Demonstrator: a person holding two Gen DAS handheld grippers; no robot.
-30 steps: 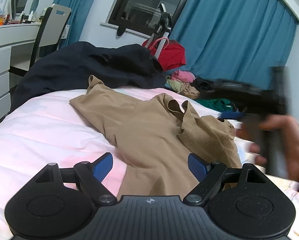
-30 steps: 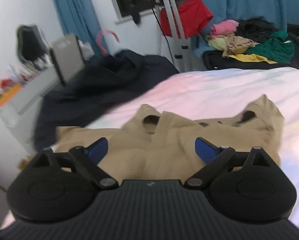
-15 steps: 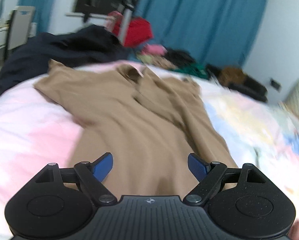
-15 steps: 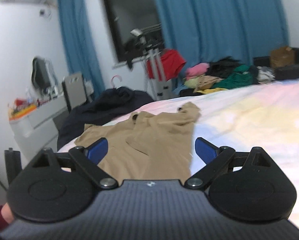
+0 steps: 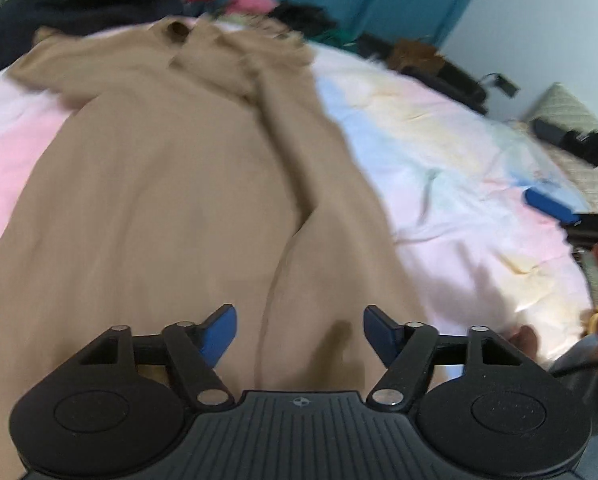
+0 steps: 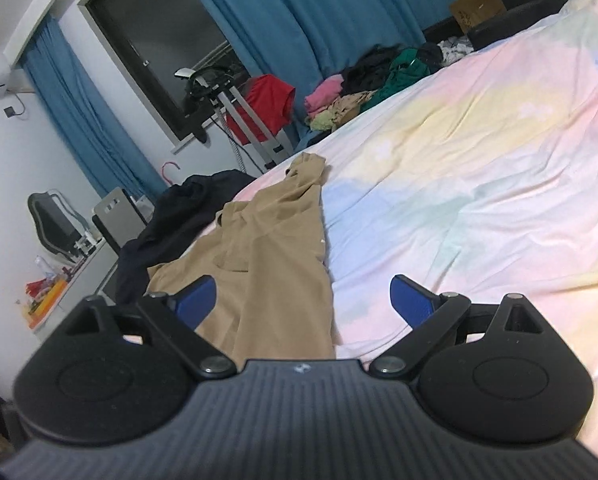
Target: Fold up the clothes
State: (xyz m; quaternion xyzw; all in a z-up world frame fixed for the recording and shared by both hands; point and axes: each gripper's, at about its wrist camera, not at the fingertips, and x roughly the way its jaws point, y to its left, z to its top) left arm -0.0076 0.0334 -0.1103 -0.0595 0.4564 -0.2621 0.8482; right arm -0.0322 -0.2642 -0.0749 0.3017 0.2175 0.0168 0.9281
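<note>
A tan garment point(image 5: 171, 184) lies stretched out lengthwise on the pastel bed sheet point(image 5: 451, 168), its collar end at the far side. It also shows in the right wrist view point(image 6: 275, 256). My left gripper point(image 5: 300, 330) is open and empty, low over the garment's near end. My right gripper point(image 6: 303, 302) is open and empty, at the garment's right edge above the sheet point(image 6: 479, 184). One of its blue fingers point(image 5: 551, 206) shows at the right of the left wrist view.
A dark jacket point(image 6: 179, 216) lies at the bed's far left corner. A pile of clothes point(image 6: 371, 84) sits beyond the bed by the blue curtains point(image 6: 299, 12). A rack with a red garment point(image 6: 267, 104), a chair point(image 6: 119, 216) and a desk stand at the left.
Both grippers have moved from the collar end to the garment's near end. The garment now lies stretched out longer. The right gripper has swung to the garment's right side.
</note>
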